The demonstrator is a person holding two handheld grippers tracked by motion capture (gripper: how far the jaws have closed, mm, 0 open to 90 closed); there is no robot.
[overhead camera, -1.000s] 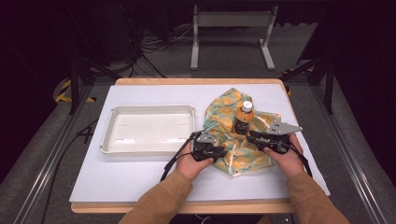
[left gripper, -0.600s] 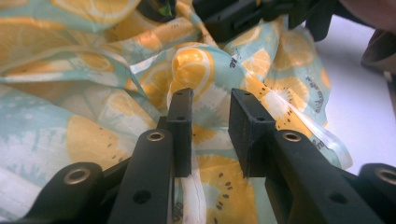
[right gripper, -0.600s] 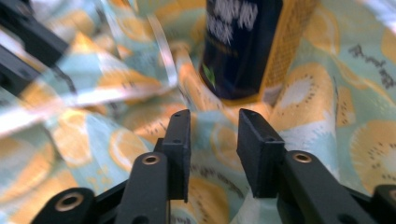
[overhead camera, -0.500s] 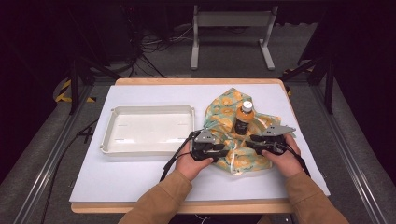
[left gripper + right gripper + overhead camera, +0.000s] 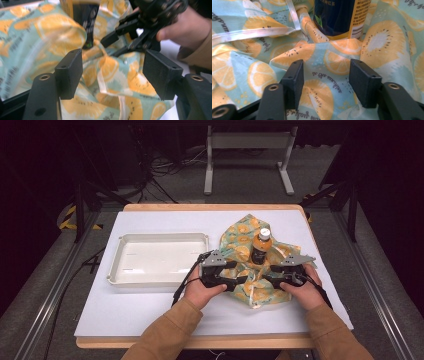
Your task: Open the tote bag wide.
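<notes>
Near edge, high view: both forearms in tan sleeves come in over the desk [image 5: 150,315], which has a white matte top on a wood-edged board. Left tool [image 5: 239,281] and right tool [image 5: 267,280] point at each other over the cloth [image 5: 252,292]. Both tools have just been opening; jaws now stand apart, cloth lying between the pads but not pinched.

Cloth is a thin teal fabric with an orange and kiwi slice print, a pale hem band and small script lettering, too small and upside down to read in the right gripper view. It's crumpled, bunched around the bottle base.

Bottle [image 5: 260,246] stands upright on the cloth, just beyond the tools: amber liquid, white cap, dark label with yellow edge, barcode and CJK characters, not legible.

Left of the cloth: white rectangular plastic tray [image 5: 117,265] with rounded corners.
</notes>
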